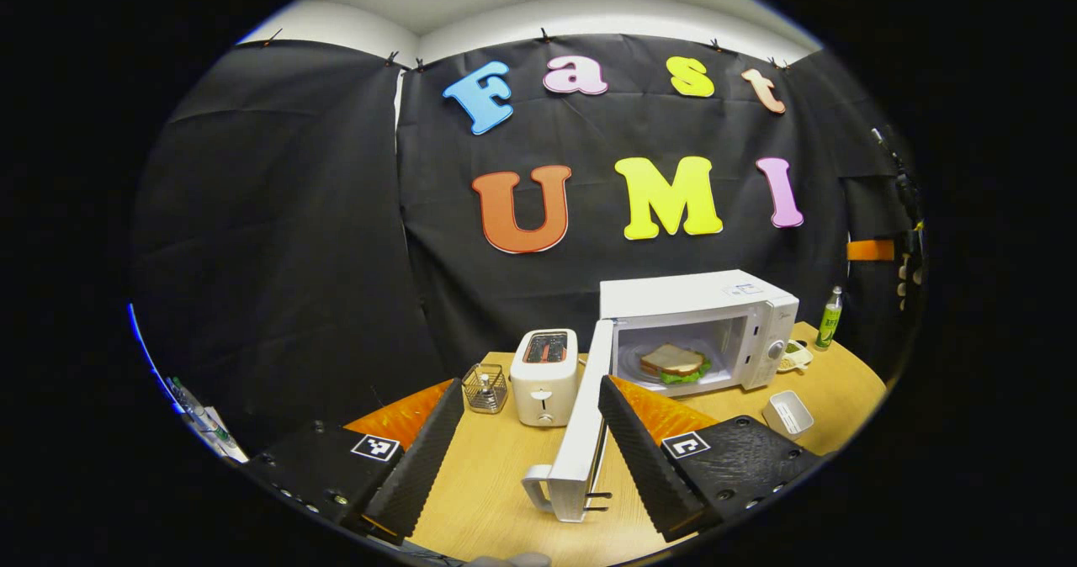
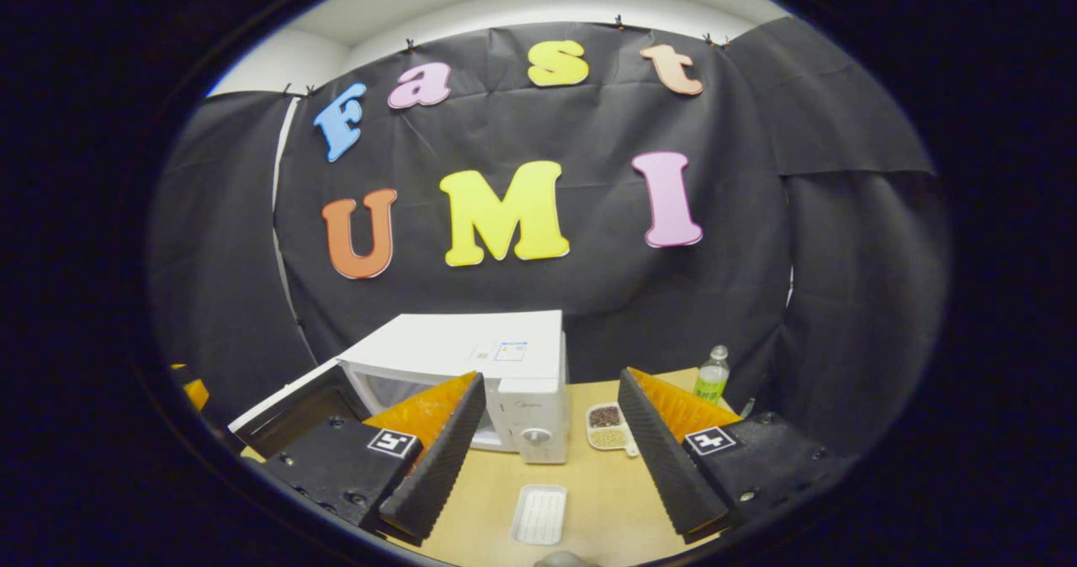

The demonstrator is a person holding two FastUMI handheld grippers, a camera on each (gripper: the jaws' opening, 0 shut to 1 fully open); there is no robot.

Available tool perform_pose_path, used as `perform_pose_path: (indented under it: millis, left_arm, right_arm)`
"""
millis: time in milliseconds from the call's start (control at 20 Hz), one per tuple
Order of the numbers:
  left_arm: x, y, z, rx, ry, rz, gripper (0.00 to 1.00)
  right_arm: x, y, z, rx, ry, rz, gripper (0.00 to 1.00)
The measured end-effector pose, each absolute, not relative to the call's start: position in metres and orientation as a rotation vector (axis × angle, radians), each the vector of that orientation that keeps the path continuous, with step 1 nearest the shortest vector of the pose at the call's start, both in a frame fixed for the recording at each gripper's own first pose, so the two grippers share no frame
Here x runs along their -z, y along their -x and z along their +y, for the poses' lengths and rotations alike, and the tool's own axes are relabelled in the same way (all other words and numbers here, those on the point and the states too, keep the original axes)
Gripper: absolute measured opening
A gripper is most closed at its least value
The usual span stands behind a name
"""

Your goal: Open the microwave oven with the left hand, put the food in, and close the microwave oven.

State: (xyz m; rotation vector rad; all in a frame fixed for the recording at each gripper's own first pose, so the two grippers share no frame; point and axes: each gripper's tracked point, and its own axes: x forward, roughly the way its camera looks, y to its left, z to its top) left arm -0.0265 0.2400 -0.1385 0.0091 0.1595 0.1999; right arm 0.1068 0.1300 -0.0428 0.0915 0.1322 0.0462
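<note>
- Food step judged done: sandwich [image 1: 675,362] on the plate inside the microwave [image 1: 698,298], at the back of the tabletop [image 1: 488,474].
- Door [image 1: 583,420] swung wide open, its handle [image 1: 538,490] between the fingers of the left gripper [image 1: 526,453], gripper wide, touching nothing.
- Right gripper [image 2: 547,453] likewise wide and empty, above a small white tray [image 2: 539,514].
- Next, likely: left gripper onto the door's outer face, pushing it round until latched.

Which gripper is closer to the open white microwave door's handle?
Left. The left gripper has the white microwave door handle between its open jaws; the right gripper faces the microwave's control side.
</note>
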Motion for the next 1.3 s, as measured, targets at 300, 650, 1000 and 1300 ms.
perform_pose_path:
  millis: [300, 650, 1000, 1300]
  left_arm:
    - [0.151, 0.021, 0.268, -0.261, -0.001, 0.146, 0.97]
    - [0.175, 0.020, 0.287, -0.297, 0.011, 0.180, 0.65]
    - [0.216, 0.017, 0.304, -0.298, 0.011, 0.218, 0.02]
    - [0.268, 0.006, 0.294, -0.235, 0.065, 0.293, 0.00]
  right_arm:
    - [0.007, -0.074, 0.104, -0.025, -0.078, 0.100, 0.92]
    - [0.004, -0.063, 0.097, -0.014, -0.083, 0.108, 0.92]
    - [0.013, -0.054, 0.085, 0.015, -0.082, 0.139, 0.92]
    - [0.021, -0.041, 0.076, 0.038, -0.105, 0.171, 0.92]
